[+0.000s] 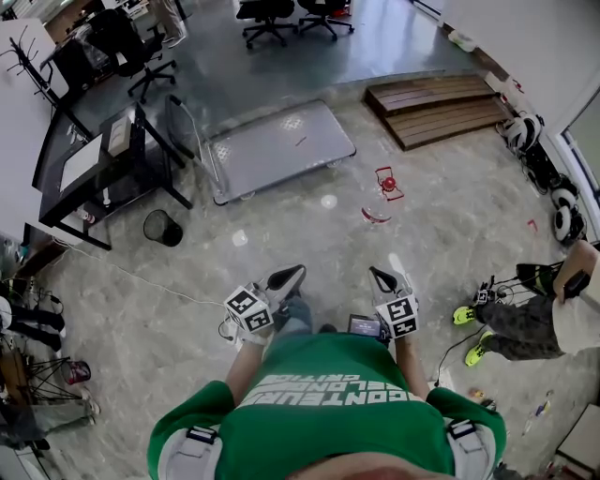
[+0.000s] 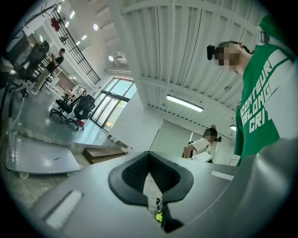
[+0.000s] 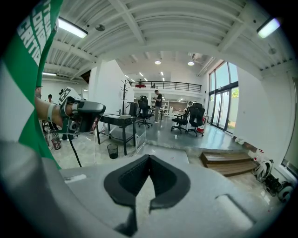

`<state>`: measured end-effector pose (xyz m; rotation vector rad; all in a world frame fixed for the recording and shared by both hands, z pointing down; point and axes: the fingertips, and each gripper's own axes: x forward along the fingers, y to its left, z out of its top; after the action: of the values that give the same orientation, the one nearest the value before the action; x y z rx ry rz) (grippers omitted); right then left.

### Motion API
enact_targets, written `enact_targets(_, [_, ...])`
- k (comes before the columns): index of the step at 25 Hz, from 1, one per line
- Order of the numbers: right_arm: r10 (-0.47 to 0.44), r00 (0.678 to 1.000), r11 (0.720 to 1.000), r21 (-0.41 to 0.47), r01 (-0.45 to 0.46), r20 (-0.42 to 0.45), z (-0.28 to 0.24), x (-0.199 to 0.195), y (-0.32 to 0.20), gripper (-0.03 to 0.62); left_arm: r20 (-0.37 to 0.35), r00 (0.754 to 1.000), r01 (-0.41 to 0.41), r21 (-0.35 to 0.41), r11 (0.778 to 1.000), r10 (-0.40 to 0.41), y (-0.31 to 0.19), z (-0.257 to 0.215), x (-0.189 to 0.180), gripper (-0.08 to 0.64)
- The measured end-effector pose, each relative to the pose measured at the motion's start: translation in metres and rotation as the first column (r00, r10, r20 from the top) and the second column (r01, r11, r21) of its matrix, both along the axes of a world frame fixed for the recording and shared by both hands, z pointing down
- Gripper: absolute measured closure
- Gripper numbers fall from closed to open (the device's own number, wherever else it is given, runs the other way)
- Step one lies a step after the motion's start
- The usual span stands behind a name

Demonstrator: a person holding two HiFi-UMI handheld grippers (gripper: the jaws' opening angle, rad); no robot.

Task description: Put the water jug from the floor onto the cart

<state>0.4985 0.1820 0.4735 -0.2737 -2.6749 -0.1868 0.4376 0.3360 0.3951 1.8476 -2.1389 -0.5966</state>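
Note:
The water jug, clear with red parts, is on the stone floor ahead of me and a little right. The cart, a low grey flatbed with a wire handle at its left end, stands beyond it and to the left; it also shows as the cart in the left gripper view. My left gripper and right gripper are side by side at waist height, well short of the jug. The left gripper and the right gripper both have their tips touching and hold nothing. Neither gripper view shows the jug.
A black desk and a black bin stand to the left. Wooden steps lie at the back right. A person with yellow-green shoes stands close on my right. Office chairs are further back, and cables run over the floor.

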Motion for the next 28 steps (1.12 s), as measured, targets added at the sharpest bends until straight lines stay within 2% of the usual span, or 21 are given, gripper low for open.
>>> enact_targets(15, [0.034, 0.999, 0.999, 0.023, -0.033, -0.008, -0.004, -0.061, -0.034, 0.598, 0.009, 1.0, -0.03, 0.016, 0.999, 0.03, -0.031, -0.009, -0.062, 0.545])
enact_targets(28, [0.007, 1.0, 1.0, 0.028, -0.007, -0.012, -0.009, -0.125, -0.025, 0.598, -0.004, 1.0, -0.027, 0.014, 1.0, 0.027, -0.029, -0.005, -0.119, 0.545])
